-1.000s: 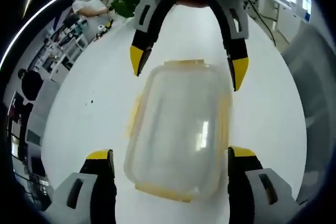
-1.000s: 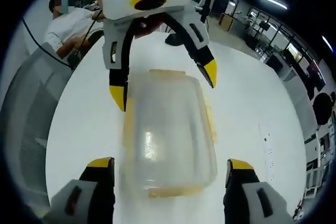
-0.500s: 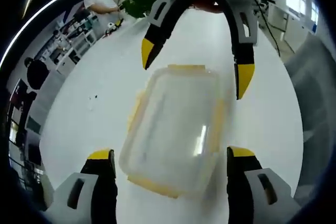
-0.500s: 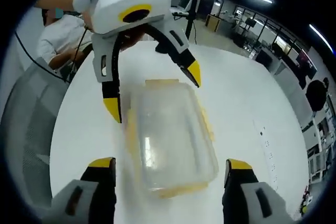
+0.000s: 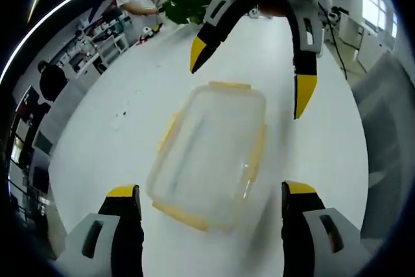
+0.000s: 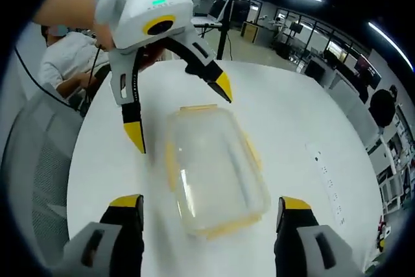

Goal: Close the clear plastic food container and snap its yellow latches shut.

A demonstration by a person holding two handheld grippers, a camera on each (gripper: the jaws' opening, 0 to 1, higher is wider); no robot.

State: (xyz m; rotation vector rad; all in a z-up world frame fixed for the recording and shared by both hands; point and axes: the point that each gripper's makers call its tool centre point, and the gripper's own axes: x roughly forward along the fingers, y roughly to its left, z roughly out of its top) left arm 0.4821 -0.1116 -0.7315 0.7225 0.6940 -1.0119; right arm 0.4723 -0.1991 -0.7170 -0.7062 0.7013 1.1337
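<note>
The clear rectangular plastic food container (image 5: pixel 209 154) with yellow latches (image 6: pixel 172 159) lies lid-on upon the white round table (image 5: pixel 117 128), between both spread-jawed, empty grippers, the left gripper (image 5: pixel 207 192) and right gripper (image 6: pixel 206 202). Each should probably descend squarely onto one latch and press it flat against the wall while the other steadies the box.

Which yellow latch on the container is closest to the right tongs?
The short-end latch on the clear container, lying between the right tongs; the opposite end latch lies toward the left tongs.
</note>
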